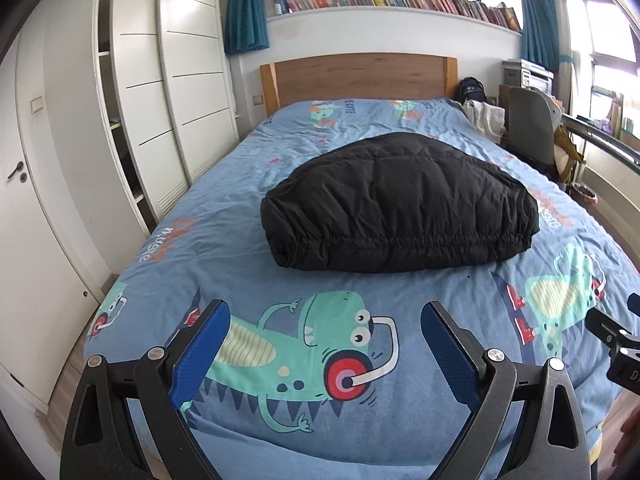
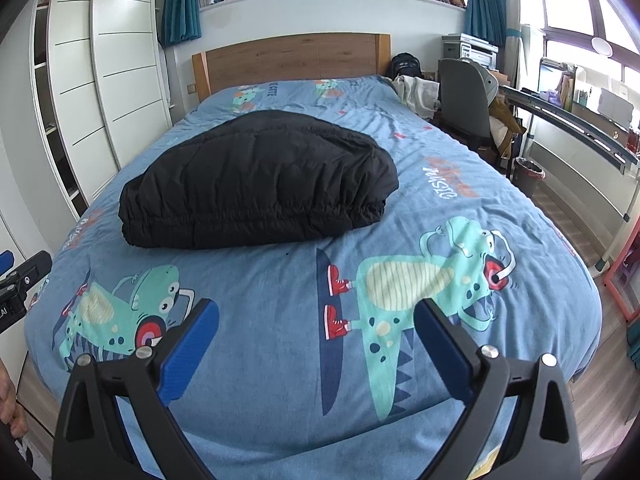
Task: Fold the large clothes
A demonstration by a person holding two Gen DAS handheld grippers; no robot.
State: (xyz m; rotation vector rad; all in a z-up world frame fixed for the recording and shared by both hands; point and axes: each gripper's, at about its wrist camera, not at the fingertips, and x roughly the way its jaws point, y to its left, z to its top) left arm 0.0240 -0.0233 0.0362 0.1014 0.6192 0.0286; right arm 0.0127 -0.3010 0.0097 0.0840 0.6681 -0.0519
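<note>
A black padded jacket (image 1: 400,204) lies folded into a thick bundle in the middle of the bed (image 1: 240,184), its gathered hem facing me. It also shows in the right wrist view (image 2: 260,184). My left gripper (image 1: 326,312) is open and empty, held above the foot of the bed, well short of the jacket. My right gripper (image 2: 316,312) is open and empty too, above the foot of the bed to the right of the left one. The right gripper's side shows at the right edge of the left wrist view (image 1: 616,336).
The bed has a blue dinosaur-print cover (image 2: 400,240) and a wooden headboard (image 1: 360,76). White wardrobes (image 1: 168,80) stand to the left. A grey chair (image 2: 464,96), a desk rail (image 2: 580,124) and a bin (image 2: 528,176) stand to the right.
</note>
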